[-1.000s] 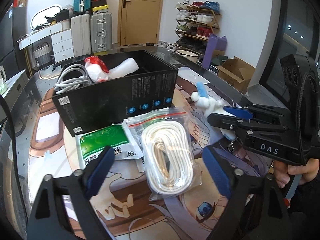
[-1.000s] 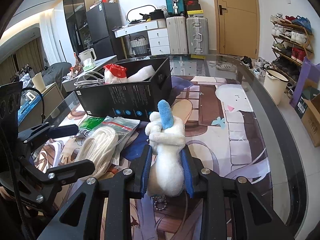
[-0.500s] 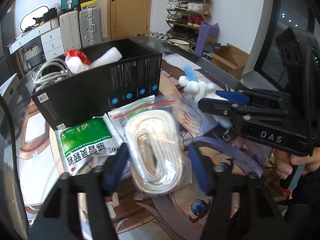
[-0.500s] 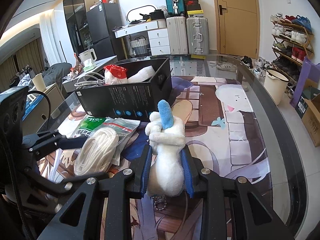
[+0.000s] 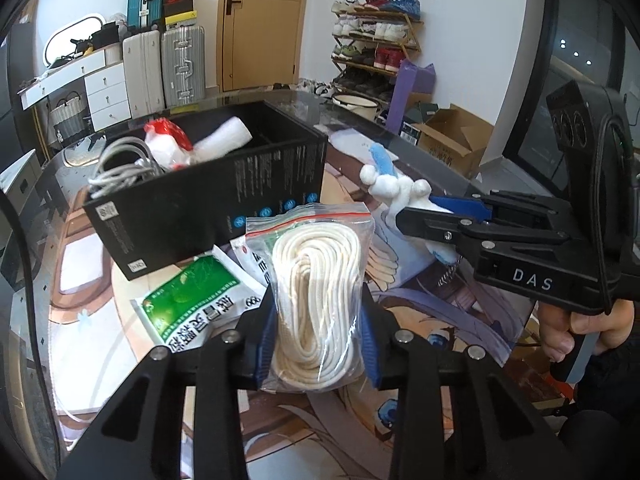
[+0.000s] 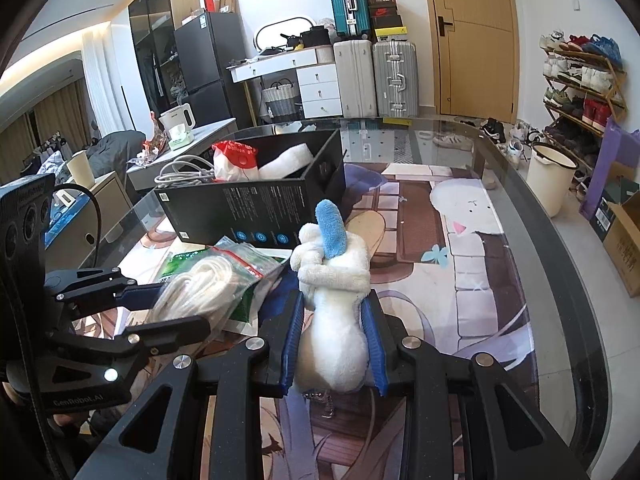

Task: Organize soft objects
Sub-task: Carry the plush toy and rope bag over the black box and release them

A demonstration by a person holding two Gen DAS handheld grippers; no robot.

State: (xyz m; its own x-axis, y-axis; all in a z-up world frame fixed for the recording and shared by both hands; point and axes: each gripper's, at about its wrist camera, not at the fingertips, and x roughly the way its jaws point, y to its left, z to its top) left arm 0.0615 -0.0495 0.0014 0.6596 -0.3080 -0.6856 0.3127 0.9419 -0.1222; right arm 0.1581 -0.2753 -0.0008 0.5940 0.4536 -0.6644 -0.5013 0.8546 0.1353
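My left gripper [image 5: 318, 340] is shut on a clear zip bag of coiled white rope [image 5: 316, 292], held just above the table; the bag also shows in the right wrist view [image 6: 204, 288]. My right gripper [image 6: 332, 344] is shut on a white plush toy with a blue ear [image 6: 336, 300], also seen in the left wrist view [image 5: 396, 192]. A black open box [image 5: 208, 200] stands behind, holding grey cables [image 5: 120, 164], a red-and-white bag [image 5: 166, 144] and a white roll [image 5: 224, 140].
A green medicine packet [image 5: 188, 304] and another white packet lie on the table in front of the box. The glass table with a cartoon mat [image 6: 460, 280] extends right. Suitcases, drawers and a shoe rack stand in the background.
My left gripper moved forward around the rope bag and closed on it, lifting it slightly. The right gripper kept hold of the plush toy and barely moved.
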